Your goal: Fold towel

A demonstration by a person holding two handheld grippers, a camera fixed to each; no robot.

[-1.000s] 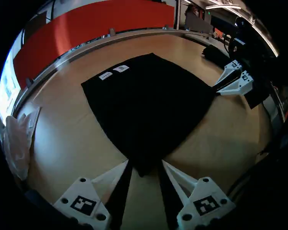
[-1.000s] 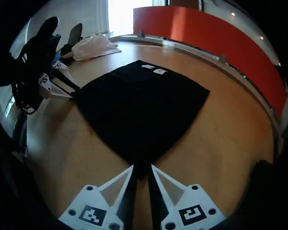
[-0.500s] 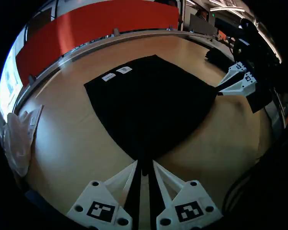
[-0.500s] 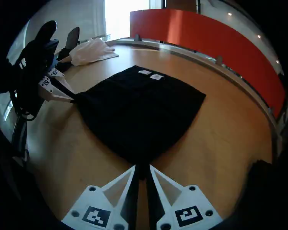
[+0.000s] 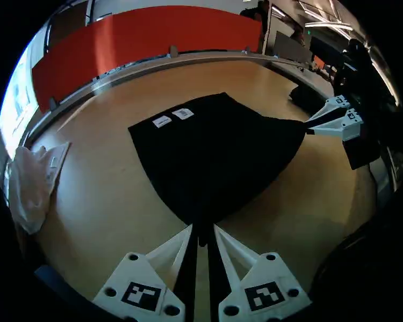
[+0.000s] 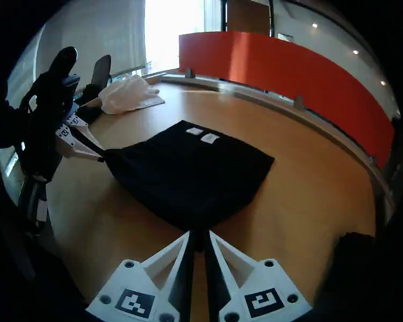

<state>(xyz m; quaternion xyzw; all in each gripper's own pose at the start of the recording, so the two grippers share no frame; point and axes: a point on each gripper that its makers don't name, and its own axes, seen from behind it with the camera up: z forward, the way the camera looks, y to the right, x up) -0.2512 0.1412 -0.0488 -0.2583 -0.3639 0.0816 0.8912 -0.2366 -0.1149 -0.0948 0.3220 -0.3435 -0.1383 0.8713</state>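
black towel (image 5: 217,155) lies straight ahead; adjacent near corners are pinched by left gripper (image 5: 204,236) and right gripper (image 6: 200,241), both narrowed tight on it; far edge is opposite.

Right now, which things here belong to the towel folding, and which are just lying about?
In use: black towel, its corners pinched by the left gripper and the right gripper.
Lying about: crumpled white cloth near the table edge; orange partition behind.
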